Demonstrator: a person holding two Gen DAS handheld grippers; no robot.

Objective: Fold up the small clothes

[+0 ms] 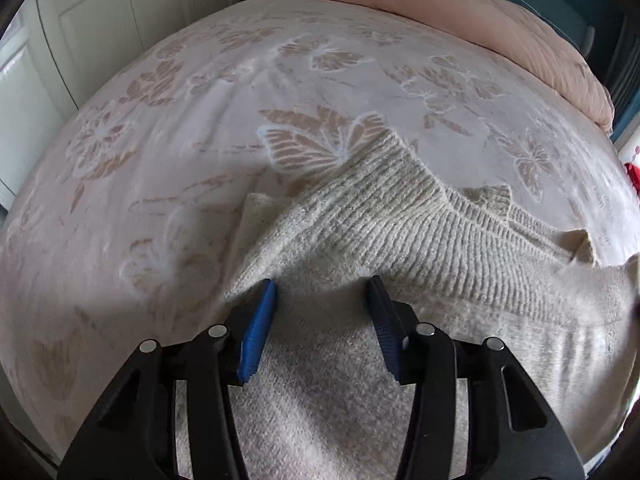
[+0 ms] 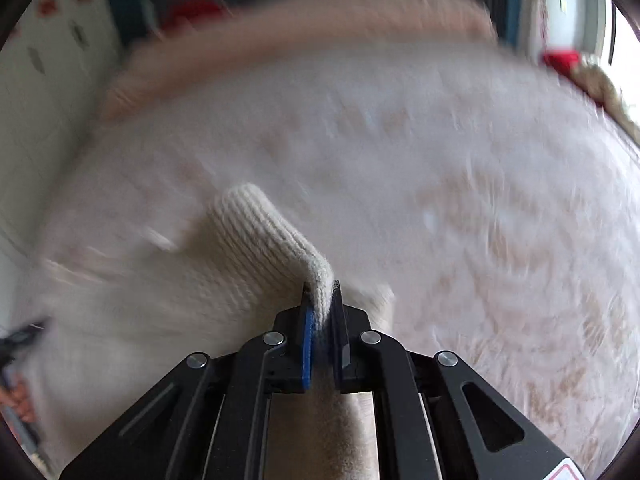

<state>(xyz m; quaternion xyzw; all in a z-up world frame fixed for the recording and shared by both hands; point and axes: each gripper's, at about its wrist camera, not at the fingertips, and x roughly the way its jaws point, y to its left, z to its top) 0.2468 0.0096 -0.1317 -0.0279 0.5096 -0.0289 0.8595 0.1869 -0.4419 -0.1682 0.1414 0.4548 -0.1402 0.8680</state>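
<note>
Underneath everything lies a bedspread [image 1: 200, 128] patterned with pale butterflies and leaves, covering the bed from edge to edge; a peach duvet [image 1: 472, 20] is bunched along its far side. White panelled doors [image 1: 72, 32] stand beyond the bed's left edge in the left wrist view. On the bedspread sits the cream knitted sweater [image 1: 380, 216], its ribbed part rumpled and raised in a ridge, the smoother knit spreading toward the camera and off to the right. The left gripper [image 1: 322, 290] hovers low over that smooth part with its blue-padded fingers [image 1: 260, 328] spread apart, nothing between them, the left tip touching or just beside a fold of the knit. In the blurred right wrist view, the right gripper [image 2: 321, 292] has its fingers pressed together on a ribbed edge of the sweater [image 2: 260, 248], which rises from the jaws in a narrow tented fold
</note>
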